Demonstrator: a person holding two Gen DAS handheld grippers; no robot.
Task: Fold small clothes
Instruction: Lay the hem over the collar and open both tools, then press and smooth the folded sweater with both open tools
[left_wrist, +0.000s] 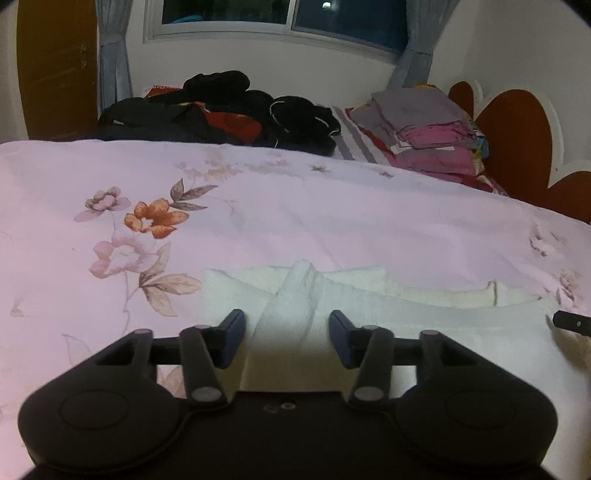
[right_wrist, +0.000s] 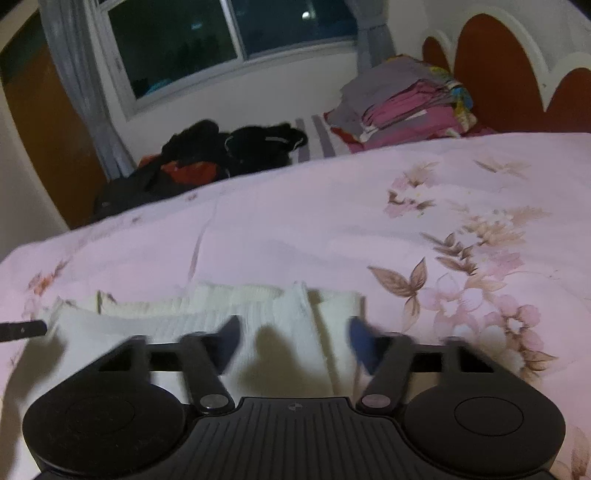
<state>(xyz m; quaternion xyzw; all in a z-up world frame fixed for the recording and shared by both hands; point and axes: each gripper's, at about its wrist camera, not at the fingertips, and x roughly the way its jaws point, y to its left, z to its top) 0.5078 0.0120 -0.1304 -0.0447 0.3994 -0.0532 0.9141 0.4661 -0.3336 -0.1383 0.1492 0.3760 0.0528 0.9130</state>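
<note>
Your left gripper (left_wrist: 287, 325) and right gripper (right_wrist: 293, 334) hang released over the white ribbed knit garment (left_wrist: 369, 306). Only the left view shows an orange flower (left_wrist: 155, 218) on the pink floral bedsheet (left_wrist: 332, 221)

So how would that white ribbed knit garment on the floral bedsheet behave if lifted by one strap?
The white ribbed knit garment would probably droop limply: its straps already lie creased. It looks thin, so likely light. Pushed, it may bunch up rather than slide.
</note>
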